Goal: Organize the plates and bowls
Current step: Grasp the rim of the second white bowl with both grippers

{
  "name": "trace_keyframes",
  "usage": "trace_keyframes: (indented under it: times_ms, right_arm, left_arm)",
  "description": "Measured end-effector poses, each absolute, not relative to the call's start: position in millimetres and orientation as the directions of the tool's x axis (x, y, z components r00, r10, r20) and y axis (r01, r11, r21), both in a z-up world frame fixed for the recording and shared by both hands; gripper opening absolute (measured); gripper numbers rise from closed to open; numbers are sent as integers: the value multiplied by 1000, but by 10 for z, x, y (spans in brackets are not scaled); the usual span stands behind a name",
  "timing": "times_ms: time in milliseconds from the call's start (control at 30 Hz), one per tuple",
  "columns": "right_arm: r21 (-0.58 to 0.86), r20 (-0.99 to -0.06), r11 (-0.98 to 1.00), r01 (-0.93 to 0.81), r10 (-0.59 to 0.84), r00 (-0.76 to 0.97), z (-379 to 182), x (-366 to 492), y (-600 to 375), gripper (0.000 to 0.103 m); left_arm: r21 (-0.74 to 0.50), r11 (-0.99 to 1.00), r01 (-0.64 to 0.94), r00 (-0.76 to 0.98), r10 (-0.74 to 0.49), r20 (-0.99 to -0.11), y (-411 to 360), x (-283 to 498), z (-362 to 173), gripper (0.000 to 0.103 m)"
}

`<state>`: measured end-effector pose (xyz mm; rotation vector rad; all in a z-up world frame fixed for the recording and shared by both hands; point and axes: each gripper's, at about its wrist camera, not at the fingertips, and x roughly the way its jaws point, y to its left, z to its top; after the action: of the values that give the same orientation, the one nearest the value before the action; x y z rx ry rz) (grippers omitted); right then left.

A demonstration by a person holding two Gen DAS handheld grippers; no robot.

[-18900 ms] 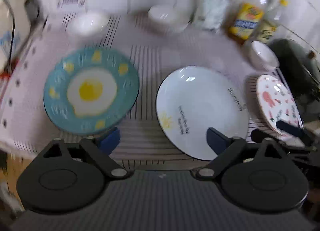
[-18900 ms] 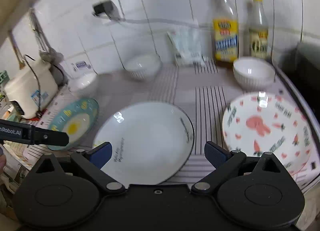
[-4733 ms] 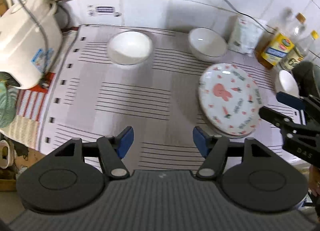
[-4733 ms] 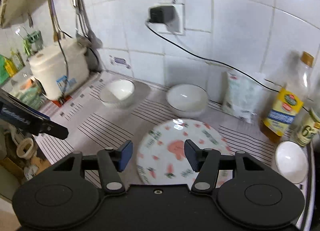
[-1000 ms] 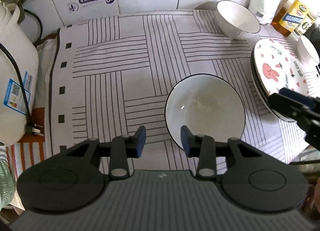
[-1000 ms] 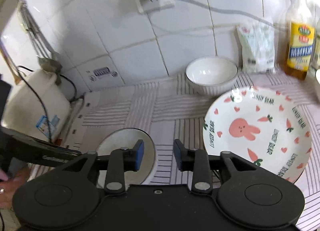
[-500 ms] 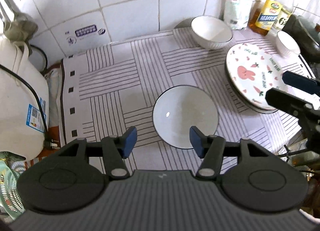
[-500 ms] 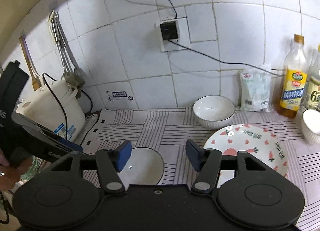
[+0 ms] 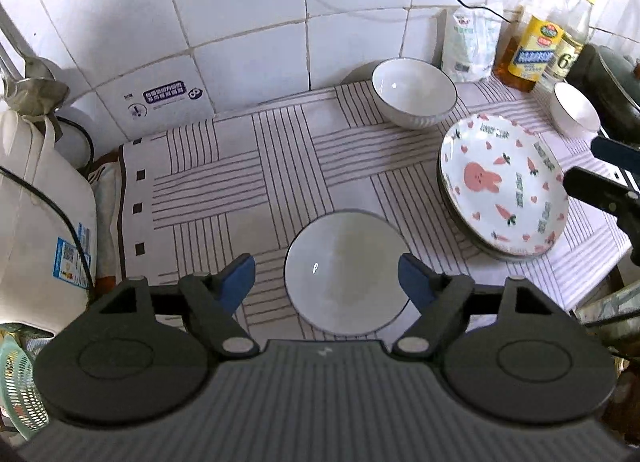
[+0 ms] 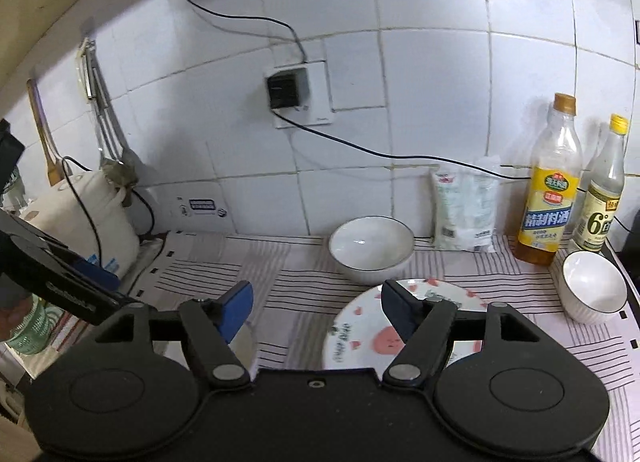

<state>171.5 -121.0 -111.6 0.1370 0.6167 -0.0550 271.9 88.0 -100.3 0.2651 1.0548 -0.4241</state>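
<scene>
A white bowl with a dark rim [image 9: 345, 272] stands on the striped cloth [image 9: 248, 166], just ahead of my left gripper [image 9: 327, 277], which is open and empty above it. A stack of plates topped by the rabbit plate [image 9: 503, 186] lies to its right; it also shows in the right wrist view [image 10: 368, 336]. A second white bowl [image 9: 414, 99] stands by the wall, also seen in the right wrist view [image 10: 371, 248]. A small white bowl [image 9: 575, 112] sits far right, also in the right wrist view [image 10: 594, 286]. My right gripper [image 10: 316, 312] is open and empty, raised above the counter.
A white rice cooker [image 9: 38, 218] stands at the left with its cord. Two bottles [image 10: 550, 182] and a white bag [image 10: 466, 208] line the tiled wall at the back right. A dark pot [image 9: 612, 90] is at the far right. A green basket [image 9: 18, 382] sits below left.
Both grippers have risen and pulled back from the counter and opened wider. The dark-rimmed bowl has stayed on the cloth, released by the left gripper.
</scene>
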Motion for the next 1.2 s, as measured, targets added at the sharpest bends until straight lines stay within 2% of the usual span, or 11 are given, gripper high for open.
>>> trace_keyframes:
  times_ms: [67, 133, 500, 667, 833, 967, 1100, 1200]
  right_arm:
    - [101, -586, 991, 89, -13, 810, -1121, 1769, -1322, 78]
    - [100, -581, 992, 78, -5, 814, -1123, 1826, -1444, 93]
    - [89, -577, 995, -41, 85, 812, -1363, 2365, -1932, 94]
    - [153, -620, 984, -87, 164, 768, -1596, 2697, -2120, 94]
    - [275, -639, 960, -43, 216, 738, -1876, 3028, -2383, 93]
    - [410, -646, 912, 35, 263, 717, -2052, 3264, -2630, 86]
    - [447, -649, 891, 77, 264, 713, -2187, 3373, -2781, 85]
    - [493, -655, 861, 123, 275, 703, -2335, 3413, -2882, 76]
  left_arm:
    - [9, 894, 448, 420, -202, -885, 799, 2772, -1011, 81]
    - [11, 900, 436, 422, -194, -886, 710, 2819, -1012, 84]
    - [16, 947, 322, 477, -147, -867, 231, 3105, -1085, 95]
    - [11, 963, 270, 496, -129, -859, 100, 3214, -1154, 95]
    - [-43, 979, 198, 499, -138, -855, -8, 3365, -1346, 95]
    - [-87, 981, 175, 436, -156, -886, -107, 3496, -1491, 95]
    - [-124, 980, 155, 418, -179, -891, -224, 3623, -1637, 95]
    - [-146, 982, 123, 431, -185, -883, -292, 3753, -1756, 95]
